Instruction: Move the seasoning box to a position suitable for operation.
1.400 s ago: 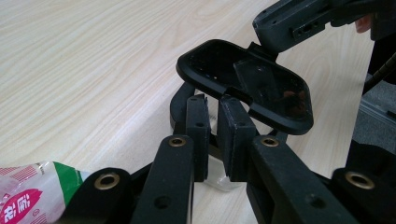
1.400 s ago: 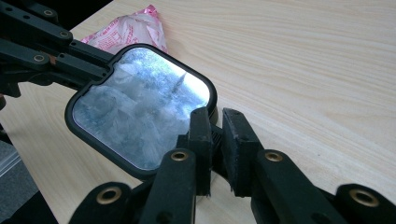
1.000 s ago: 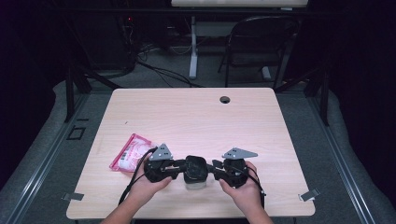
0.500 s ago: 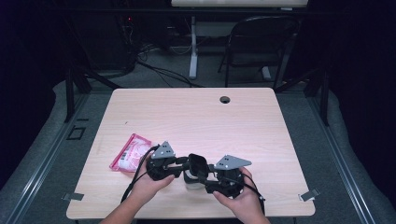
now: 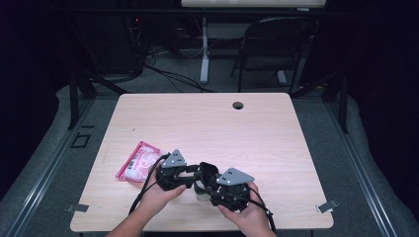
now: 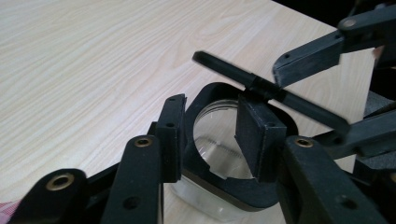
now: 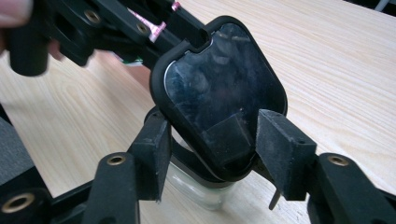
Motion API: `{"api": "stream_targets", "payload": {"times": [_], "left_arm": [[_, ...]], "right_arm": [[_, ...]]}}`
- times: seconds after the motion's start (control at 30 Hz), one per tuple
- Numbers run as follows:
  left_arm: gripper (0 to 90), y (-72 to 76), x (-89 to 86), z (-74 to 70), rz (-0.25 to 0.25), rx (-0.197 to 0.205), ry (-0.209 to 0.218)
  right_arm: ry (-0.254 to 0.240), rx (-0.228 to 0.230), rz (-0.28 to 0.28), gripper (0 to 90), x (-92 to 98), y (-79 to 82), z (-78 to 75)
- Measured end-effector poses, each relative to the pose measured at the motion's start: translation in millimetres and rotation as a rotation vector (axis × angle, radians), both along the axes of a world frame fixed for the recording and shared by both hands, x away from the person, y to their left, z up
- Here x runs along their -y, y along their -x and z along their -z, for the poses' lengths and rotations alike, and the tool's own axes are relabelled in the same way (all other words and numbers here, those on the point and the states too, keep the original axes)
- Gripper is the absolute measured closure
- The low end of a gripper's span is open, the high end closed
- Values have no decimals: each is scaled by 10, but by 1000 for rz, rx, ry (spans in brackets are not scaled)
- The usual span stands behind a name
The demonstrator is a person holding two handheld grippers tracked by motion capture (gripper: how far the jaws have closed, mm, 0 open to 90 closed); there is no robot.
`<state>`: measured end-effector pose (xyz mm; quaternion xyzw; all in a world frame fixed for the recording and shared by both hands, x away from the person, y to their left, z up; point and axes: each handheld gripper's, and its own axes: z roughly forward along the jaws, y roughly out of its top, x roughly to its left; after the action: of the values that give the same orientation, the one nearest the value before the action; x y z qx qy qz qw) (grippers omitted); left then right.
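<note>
A small clear jar (image 5: 199, 193) with a black collar (image 6: 205, 91) stands near the table's front edge. Its black hinged lid (image 7: 219, 79) is flipped up; in the left gripper view the lid (image 6: 224, 67) shows edge-on. My left gripper (image 6: 210, 133) reaches over the jar's mouth from the left. Its jaws have just been opening, and the pads do not press on the collar between them. My right gripper (image 7: 210, 149) comes from the near right and stands open. Its jaws have just been widening, straddling the lid's lower part without squeezing it.
A pink packet (image 5: 138, 160) lies on the wooden table (image 5: 247, 128) just left of my left hand. A cable hole (image 5: 238, 105) sits near the far edge. A folding chair (image 5: 276, 44) and a desk leg stand beyond the table.
My right gripper has swung from the jar's right side toward the table's near edge, and its jaws have widened. The black lid now stands tilted up. The left hand has stayed put.
</note>
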<state>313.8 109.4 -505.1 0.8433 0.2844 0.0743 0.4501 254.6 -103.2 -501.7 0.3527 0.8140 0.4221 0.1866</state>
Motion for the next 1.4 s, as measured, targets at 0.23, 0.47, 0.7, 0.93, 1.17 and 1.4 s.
{"api": "stream_targets", "payload": {"times": [0.23, 0.47, 0.7, 0.93, 1.17, 1.4], "left_arm": [[562, -36, 16, 90, -16, 15, -37], [556, -63, 19, 146, -24, 4, -67], [658, -65, 27, 172, -19, -10, -78], [663, -45, 45, 174, -29, 6, -83], [668, -47, 44, 180, -27, 8, -82], [668, -52, 41, 181, -21, 7, -81]], "right_arm": [[-16, 2, -1, 476, 19, 3, 1], [-21, 1, 0, 481, 27, 6, 0], [-38, -3, 1, 493, 56, -6, -1], [-58, -11, 4, 590, 133, 26, -41], [-85, -34, 26, 606, 294, 28, -78], [-112, -108, 34, 588, 499, -26, -44]]}}
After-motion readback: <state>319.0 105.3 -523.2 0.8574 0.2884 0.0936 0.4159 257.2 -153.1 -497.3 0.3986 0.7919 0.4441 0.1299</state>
